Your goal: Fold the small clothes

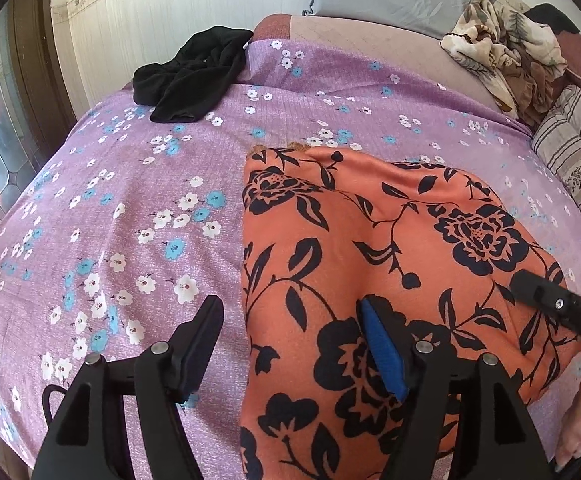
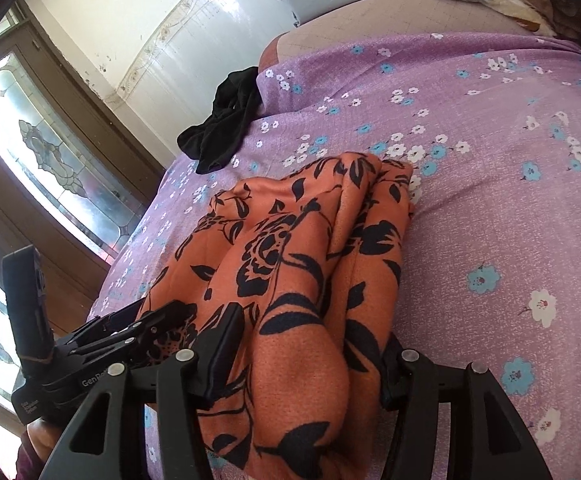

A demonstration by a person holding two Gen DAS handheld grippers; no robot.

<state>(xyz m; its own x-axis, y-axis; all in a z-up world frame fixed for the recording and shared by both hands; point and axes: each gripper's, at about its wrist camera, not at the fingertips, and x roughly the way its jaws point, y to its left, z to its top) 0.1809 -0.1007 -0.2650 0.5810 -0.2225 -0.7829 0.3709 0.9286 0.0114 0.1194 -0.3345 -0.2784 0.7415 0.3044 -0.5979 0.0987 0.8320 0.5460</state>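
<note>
An orange garment (image 1: 370, 264) with black flowers lies folded on the purple flowered bedsheet (image 1: 130, 208). My left gripper (image 1: 290, 332) is open, its jaws spread wide over the garment's left edge; its right finger (image 1: 382, 352) with the blue pad rests on the cloth. In the right wrist view the garment (image 2: 298, 264) is bunched and runs between the fingers of my right gripper (image 2: 310, 344), which stand wide apart around the thick fold. The right gripper also shows at the right edge of the left wrist view (image 1: 546, 296). The left gripper shows at lower left (image 2: 130, 340).
A black garment (image 1: 194, 72) lies crumpled at the bed's far left edge, also in the right wrist view (image 2: 226, 120). A beige patterned blanket (image 1: 498, 48) is heaped at the far right. A striped cushion (image 1: 574, 148) lies at the right. A window (image 2: 50, 152) is at the left.
</note>
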